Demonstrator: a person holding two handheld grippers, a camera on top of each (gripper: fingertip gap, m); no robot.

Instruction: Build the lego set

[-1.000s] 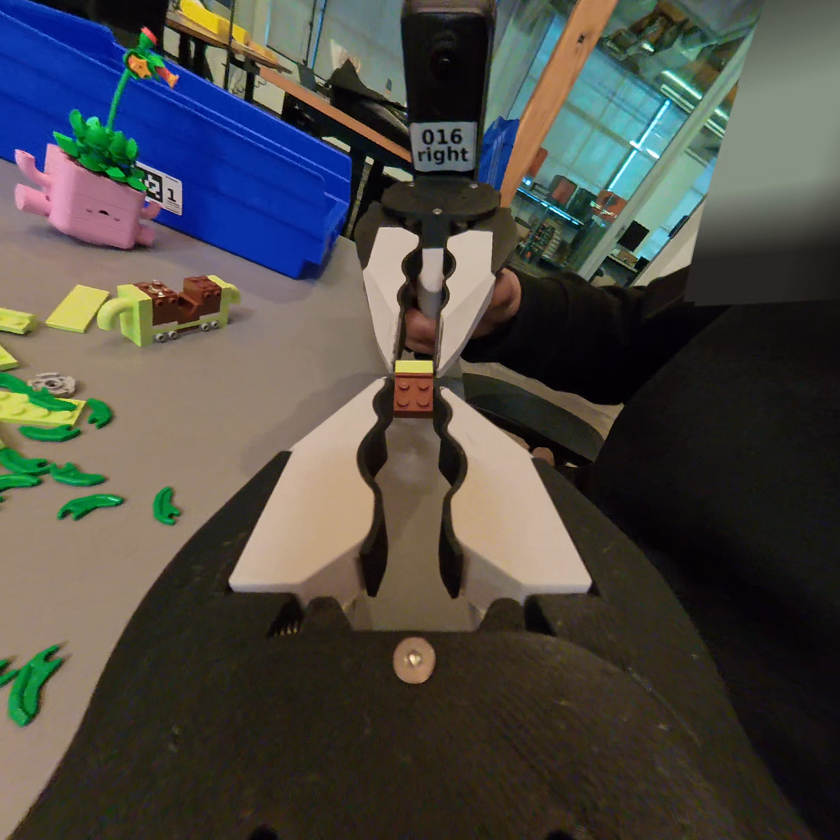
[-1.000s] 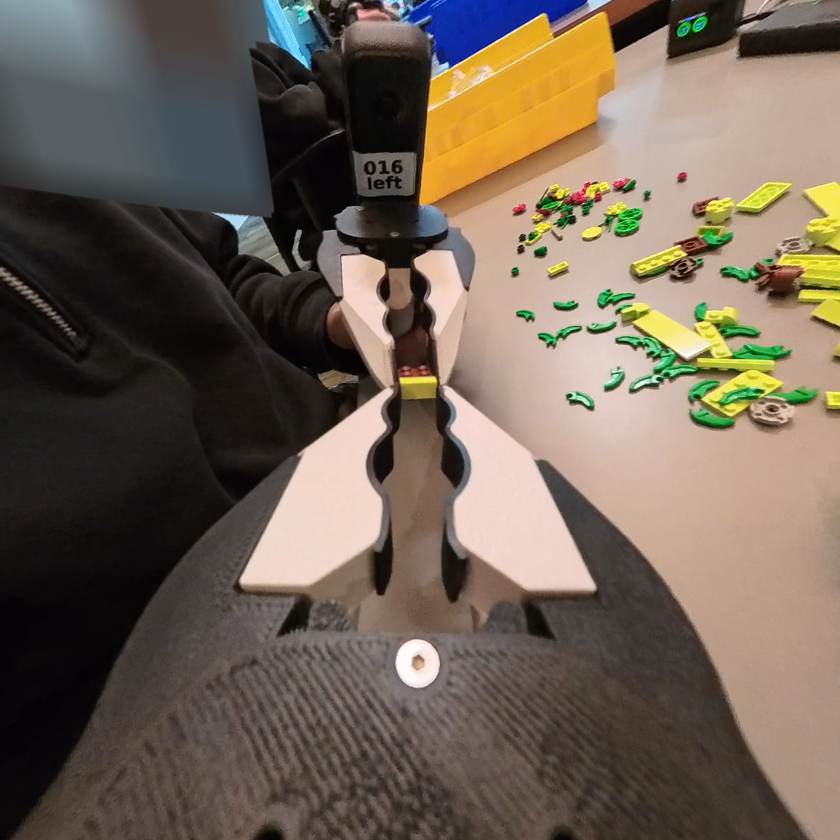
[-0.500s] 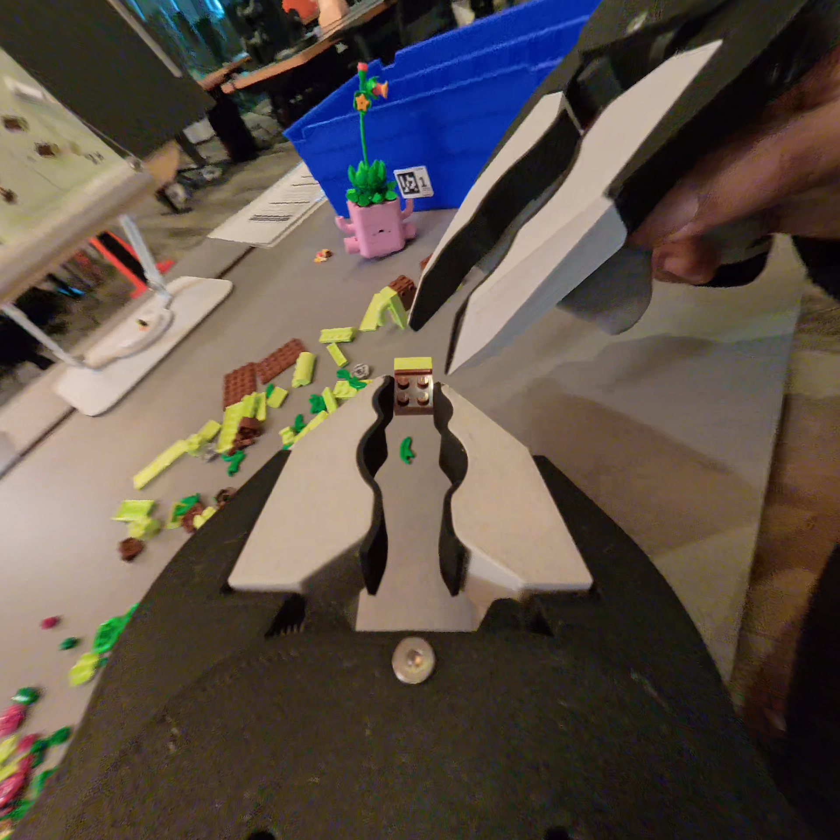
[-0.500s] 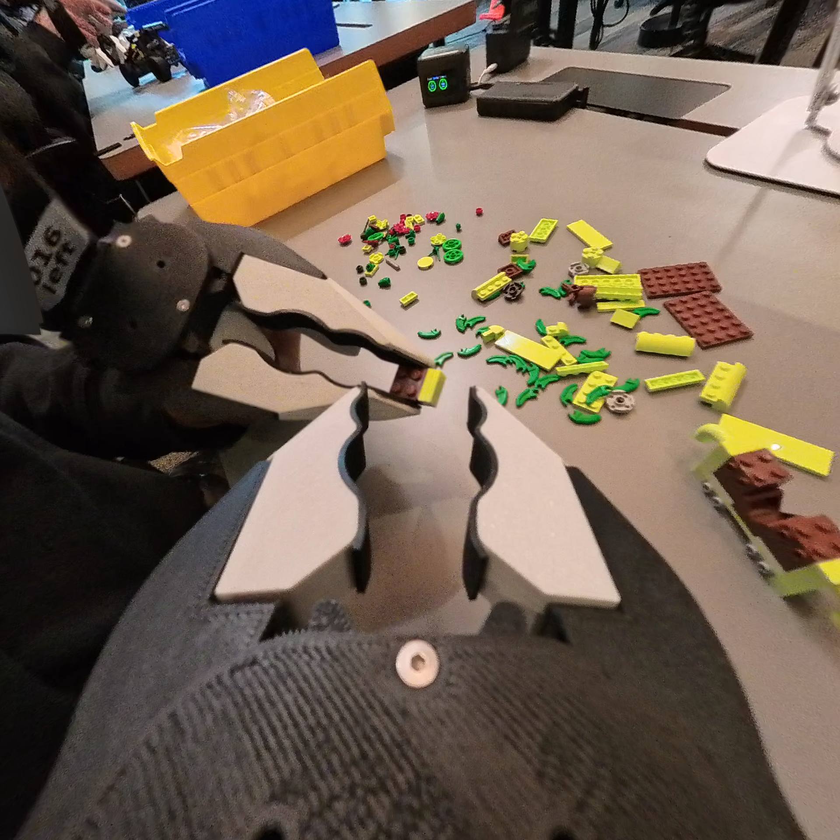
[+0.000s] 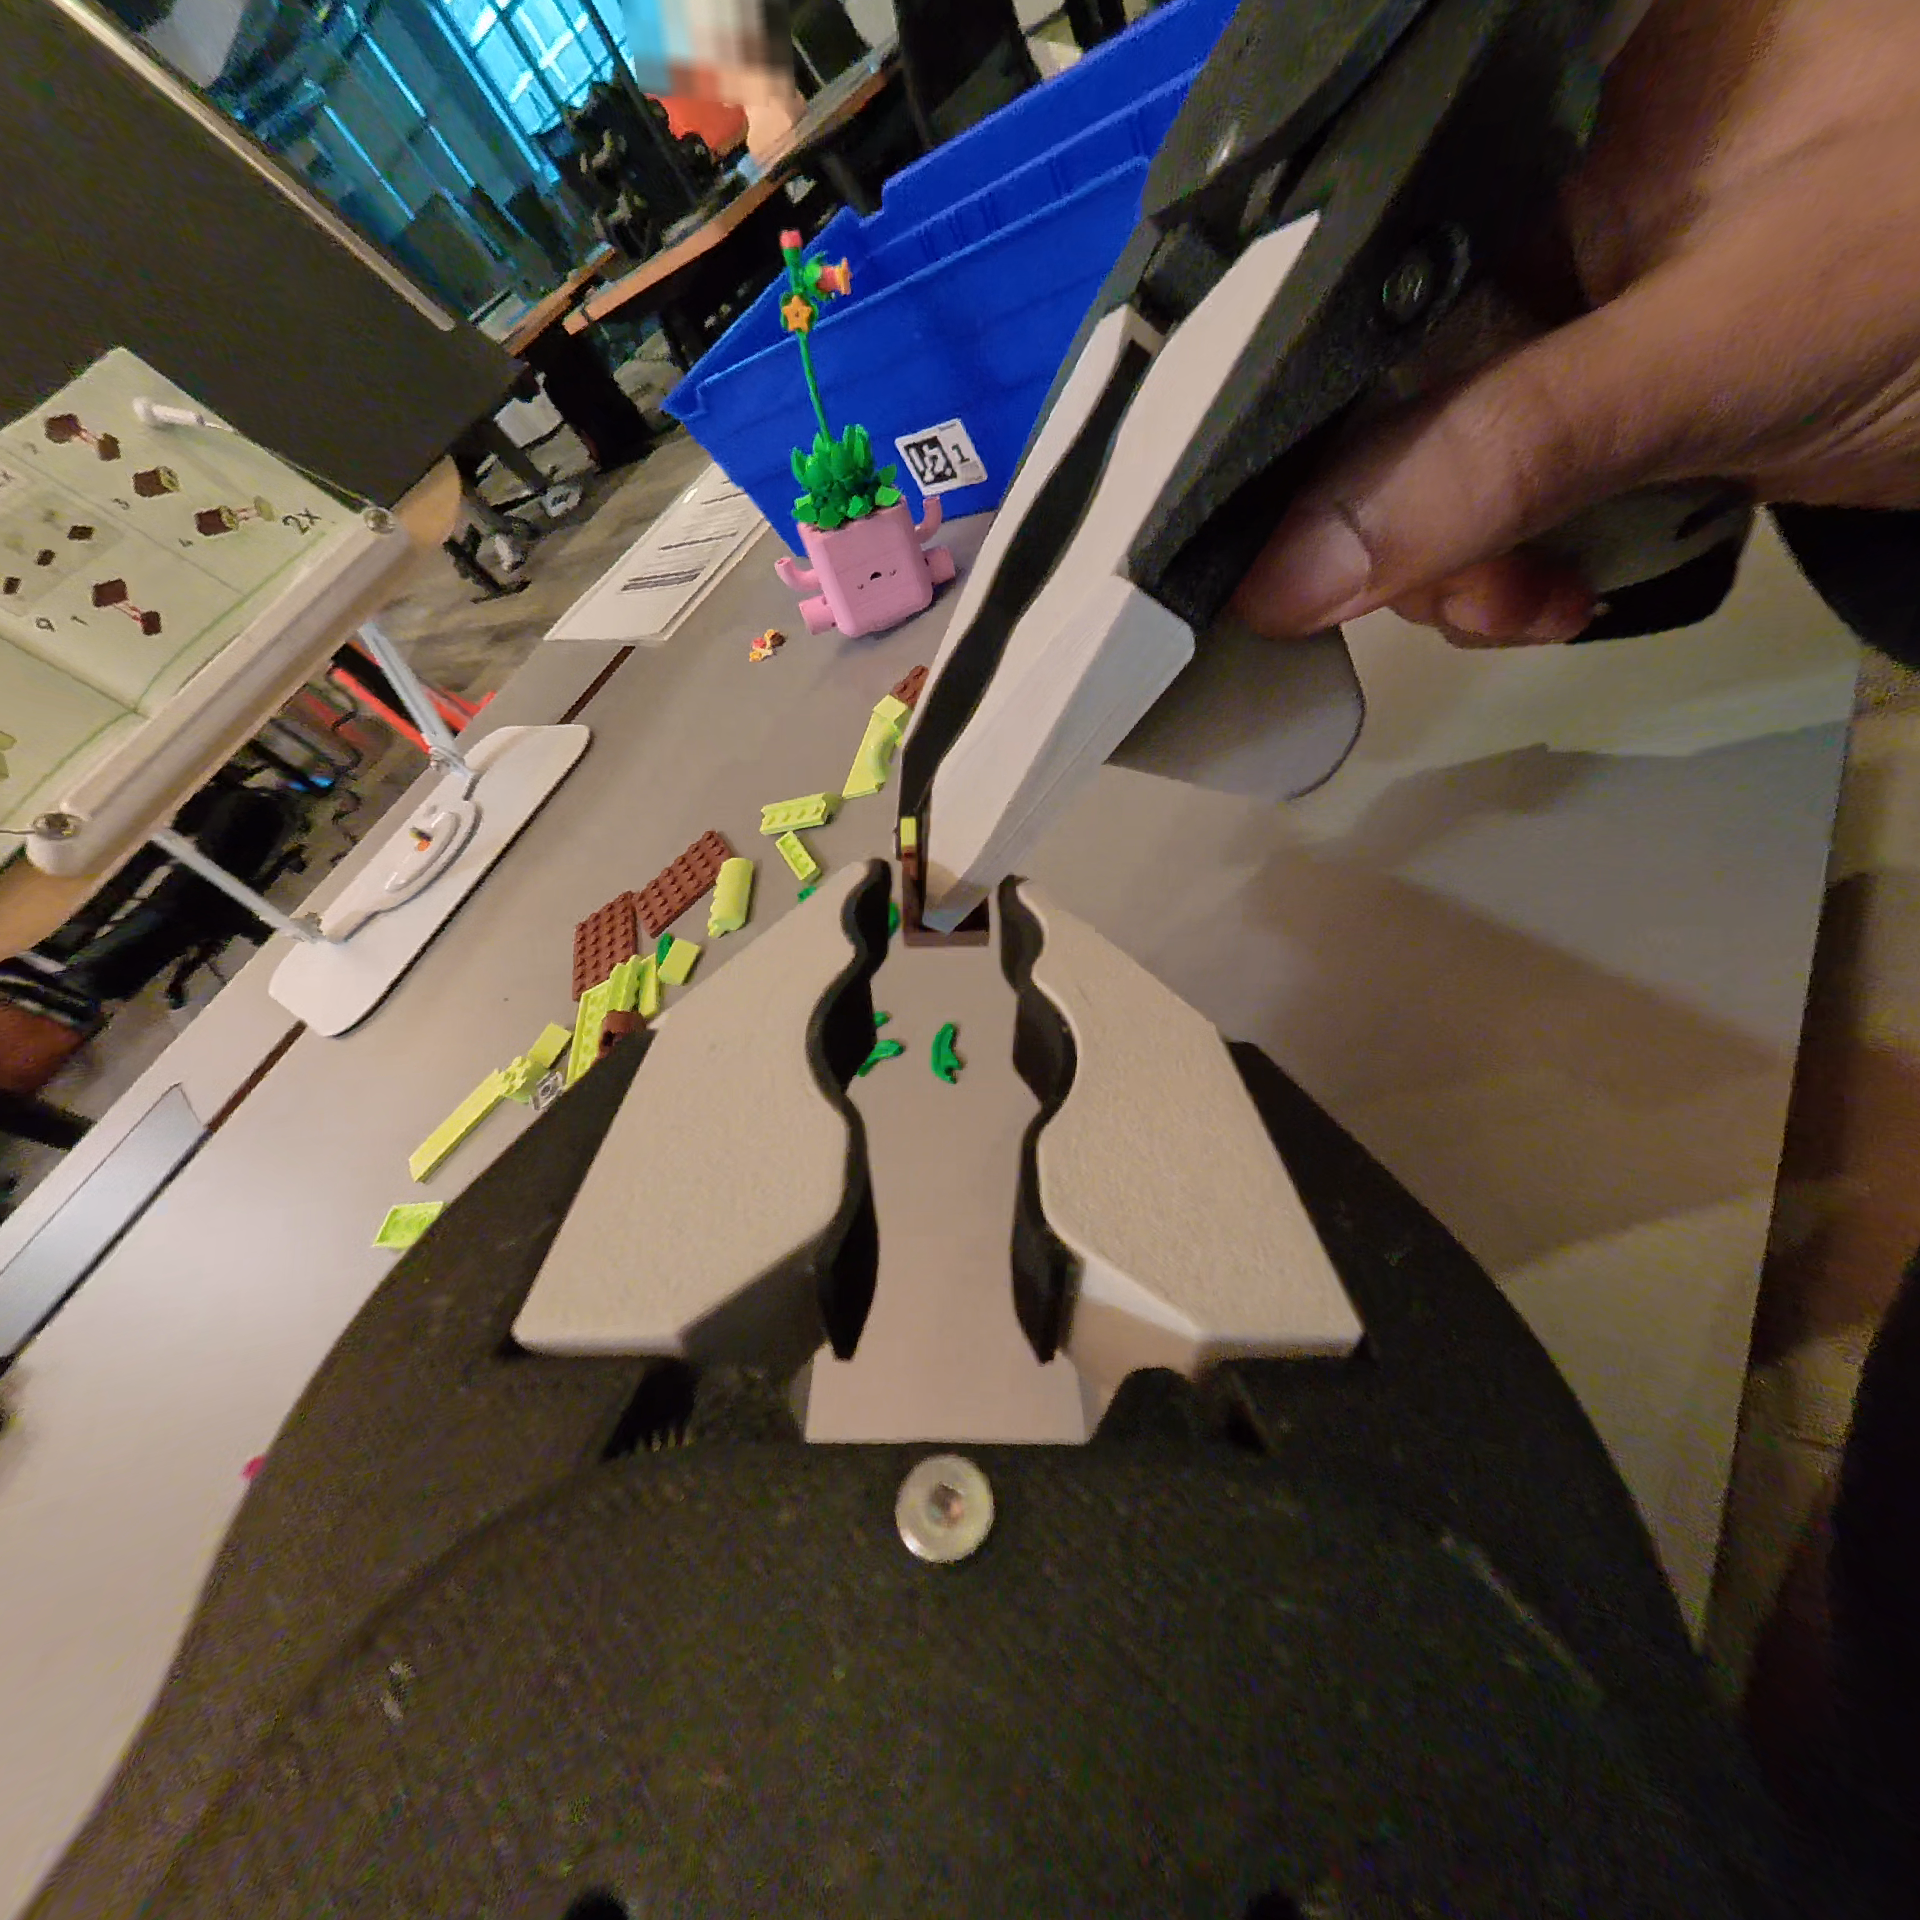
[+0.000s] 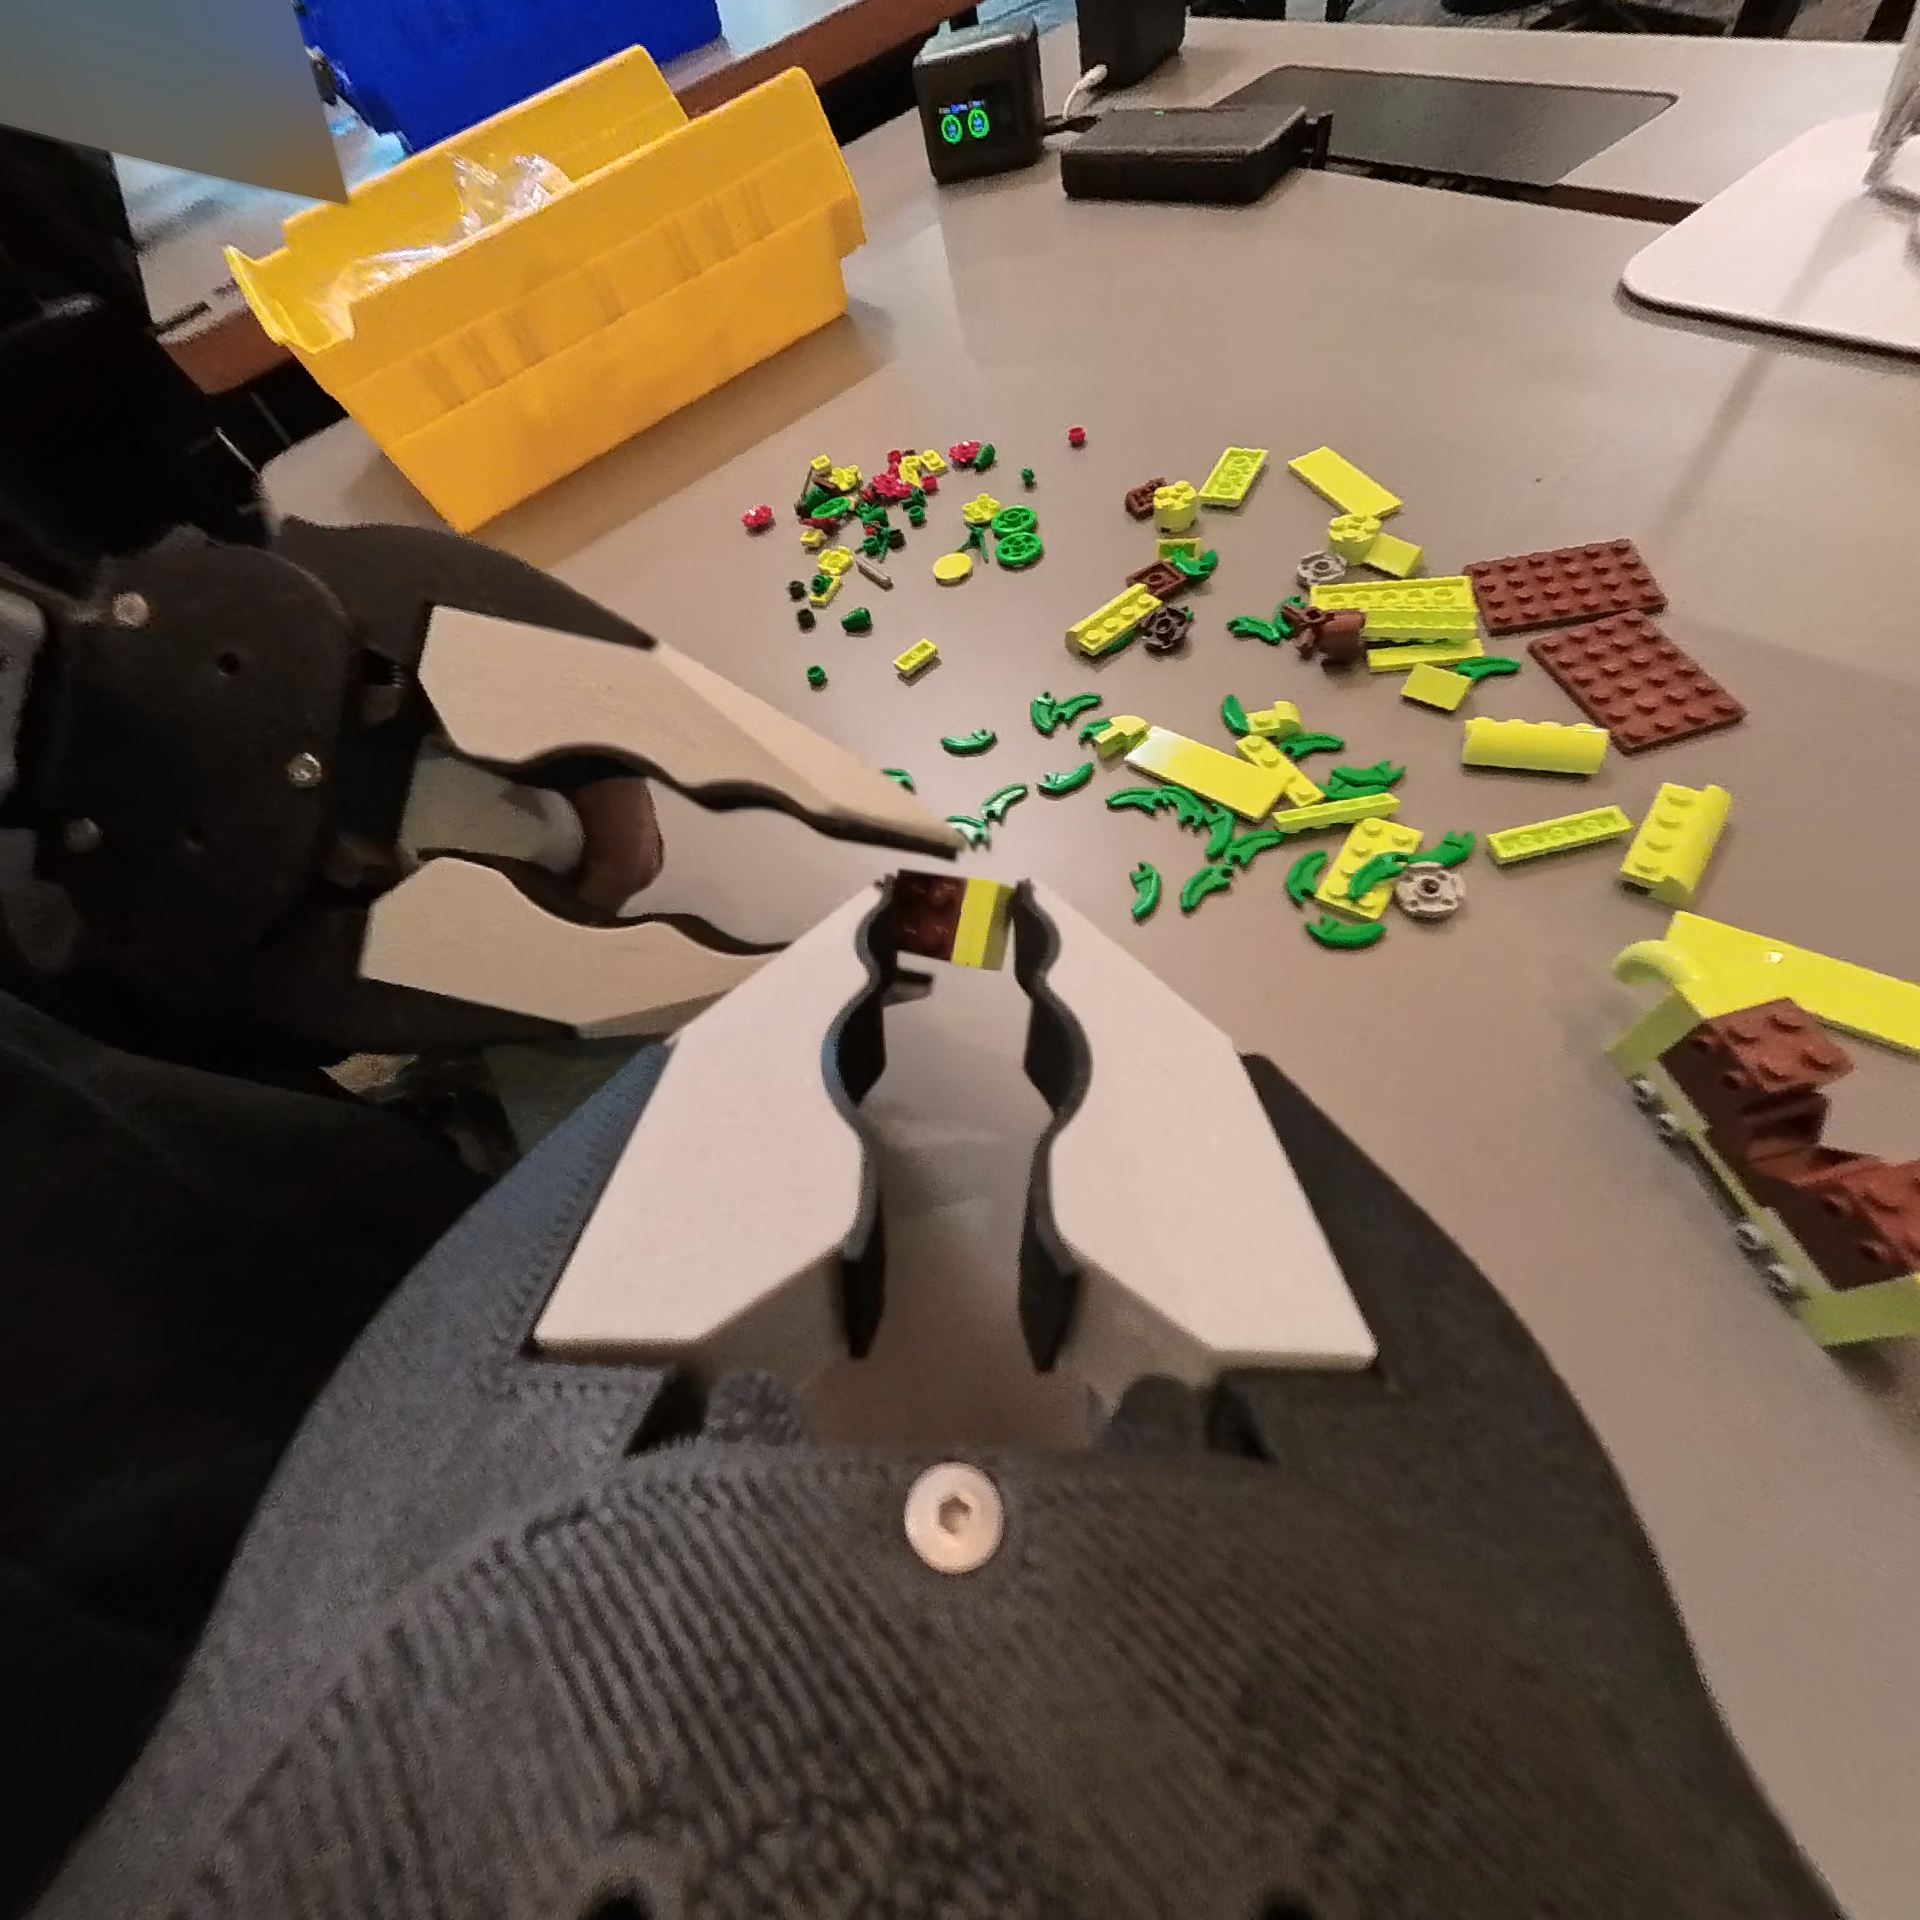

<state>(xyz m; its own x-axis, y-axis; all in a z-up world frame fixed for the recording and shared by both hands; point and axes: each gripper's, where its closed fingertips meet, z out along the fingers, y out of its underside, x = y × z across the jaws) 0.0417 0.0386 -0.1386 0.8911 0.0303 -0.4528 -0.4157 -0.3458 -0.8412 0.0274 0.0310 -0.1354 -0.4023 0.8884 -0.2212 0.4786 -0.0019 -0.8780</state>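
Observation:
A small brown brick with a lime plate on one end is held above the grey table. My left gripper is shut on the brown brick. My right gripper is shut on the same stack, one finger on the brown end and one on the lime end. In the left wrist view the right gripper comes down from the upper right, held by a hand. In the right wrist view the left gripper's upper finger reaches in from the left.
Loose green leaves and lime pieces and brown plates lie ahead. A partial lime and brown build sits at right. A yellow bin, a blue bin, a pink pot model and an instruction stand ring the table. Less than 4 cm separates the two grippers' tips. The pink pot model is about 25 cm from both grippers' fingertips.
The right gripper let go of the stack, opened and swung aside, then came back and shut on it from another side. The left gripper kept hold and turned toward the table.

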